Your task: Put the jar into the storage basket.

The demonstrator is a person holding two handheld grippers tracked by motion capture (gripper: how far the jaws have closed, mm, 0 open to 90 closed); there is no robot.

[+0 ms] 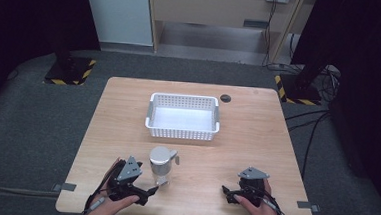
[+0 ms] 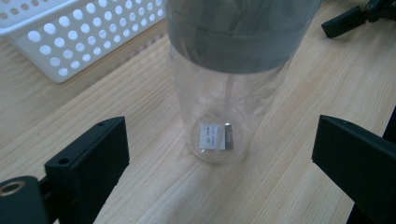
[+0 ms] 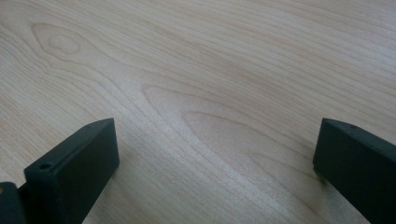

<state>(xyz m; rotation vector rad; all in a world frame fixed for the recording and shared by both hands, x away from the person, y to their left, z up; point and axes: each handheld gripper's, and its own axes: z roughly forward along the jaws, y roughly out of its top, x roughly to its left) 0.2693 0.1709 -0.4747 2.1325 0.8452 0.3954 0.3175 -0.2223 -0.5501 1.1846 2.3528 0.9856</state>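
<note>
left gripper (image 2: pixel 219 154) – jaws wide, bottle (image 2: pixel 229 79) upright between, untouched | right gripper (image 3: pixel 215 154) – jaws wide, empty, near-right on table (image 1: pixel 257 136)

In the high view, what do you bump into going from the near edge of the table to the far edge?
Left gripper → clear bottle → white basket → dark round hole.

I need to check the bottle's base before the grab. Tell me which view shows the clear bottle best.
The left gripper view: the clear bottle stands upright between that gripper's open jaws, its grey lid band, transparent wall and labelled base close up. The high view shows the whole bottle small, near the left gripper and in front of the white basket.
</note>
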